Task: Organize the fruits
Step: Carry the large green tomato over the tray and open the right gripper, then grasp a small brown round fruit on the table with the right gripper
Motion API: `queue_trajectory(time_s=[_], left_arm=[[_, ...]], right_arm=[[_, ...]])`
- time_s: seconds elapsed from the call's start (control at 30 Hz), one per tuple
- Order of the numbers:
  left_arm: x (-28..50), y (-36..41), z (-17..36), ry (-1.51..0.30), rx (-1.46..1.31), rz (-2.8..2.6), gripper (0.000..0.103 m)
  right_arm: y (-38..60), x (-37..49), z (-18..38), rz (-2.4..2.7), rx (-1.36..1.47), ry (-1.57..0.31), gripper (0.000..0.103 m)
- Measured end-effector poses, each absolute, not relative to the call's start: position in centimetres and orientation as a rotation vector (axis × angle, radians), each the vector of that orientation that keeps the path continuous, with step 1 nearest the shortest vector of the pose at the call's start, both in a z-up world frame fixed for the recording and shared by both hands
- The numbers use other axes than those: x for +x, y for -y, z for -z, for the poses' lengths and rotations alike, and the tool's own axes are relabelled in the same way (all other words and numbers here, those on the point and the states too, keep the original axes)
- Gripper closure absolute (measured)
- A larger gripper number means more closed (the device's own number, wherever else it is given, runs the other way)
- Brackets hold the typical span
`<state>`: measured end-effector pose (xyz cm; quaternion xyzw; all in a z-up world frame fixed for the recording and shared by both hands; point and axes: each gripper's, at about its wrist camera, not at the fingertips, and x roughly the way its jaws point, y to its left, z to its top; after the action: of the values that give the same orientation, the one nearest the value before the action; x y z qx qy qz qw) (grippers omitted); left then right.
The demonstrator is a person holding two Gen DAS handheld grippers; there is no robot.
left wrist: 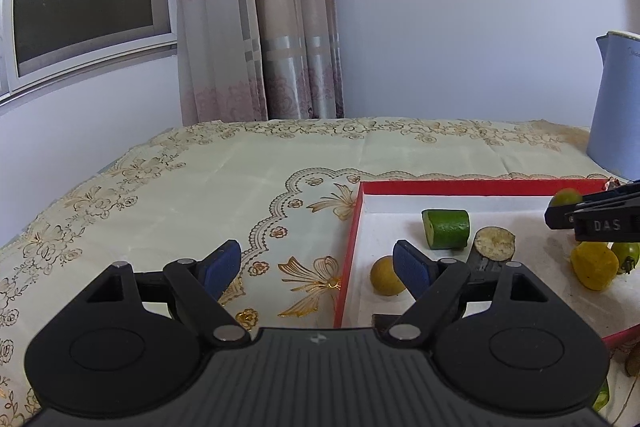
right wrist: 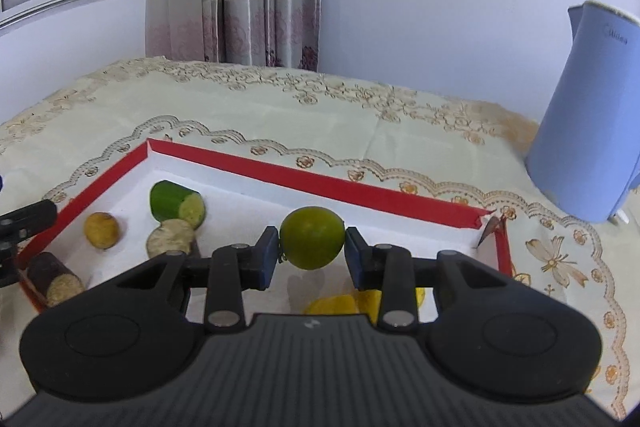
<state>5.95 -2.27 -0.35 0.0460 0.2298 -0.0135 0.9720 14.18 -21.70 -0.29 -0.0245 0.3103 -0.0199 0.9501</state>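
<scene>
My right gripper (right wrist: 312, 251) is shut on a round green citrus fruit (right wrist: 312, 237) and holds it above the white inside of a red-rimmed tray (right wrist: 320, 183). A yellow fruit piece (right wrist: 340, 305) lies under it. In the tray lie a cut green cucumber piece (right wrist: 176, 207), a small yellow fruit (right wrist: 101, 230) and a brown-skinned cut piece (right wrist: 170, 237). My left gripper (left wrist: 320, 265) is open and empty over the tray's left rim (left wrist: 348, 255). In the left wrist view the cucumber piece (left wrist: 446, 228), the small yellow fruit (left wrist: 386, 277) and the right gripper (left wrist: 592, 217) show.
A pale blue kettle (right wrist: 588, 131) stands at the back right of the table, beyond the tray. A dark cut stick piece (right wrist: 54, 279) lies at the tray's near left corner. A patterned cream tablecloth (left wrist: 200, 187) covers the table. Wall, curtain and window lie behind.
</scene>
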Motion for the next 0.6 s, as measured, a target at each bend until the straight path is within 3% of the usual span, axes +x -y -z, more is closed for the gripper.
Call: queue_trajectory(time_s=[0.07, 0.1, 0.23, 0.4, 0.6], left_arm=[[6.1, 2.2, 0.4, -0.464, 0.093, 0.028, 0.02], [6.1, 2.2, 0.4, -0.465, 0.092, 0.028, 0.02], [6.1, 2.1, 0.4, -0.466, 0.088, 0.025, 0.02], [6.1, 2.1, 0.4, -0.465, 0.086, 0.027, 0.02], [5.8, 2.2, 0.4, -0.454, 0.088, 0.028, 0.019]], right_arm=[[21.7, 14.3, 0.4, 0.047, -0.055, -0.639, 0.062], [21.7, 14.3, 0.4, 0.047, -0.057, -0.638, 0.053], [21.6, 12.6, -0.4, 0.058, -0.072, -0.598, 0.046], [21.9, 7.9, -1.9, 0.096, -0.076, -0.524, 0.02], [22.6, 0.5, -2.8, 0.145, -0.066, -0.453, 0.0]])
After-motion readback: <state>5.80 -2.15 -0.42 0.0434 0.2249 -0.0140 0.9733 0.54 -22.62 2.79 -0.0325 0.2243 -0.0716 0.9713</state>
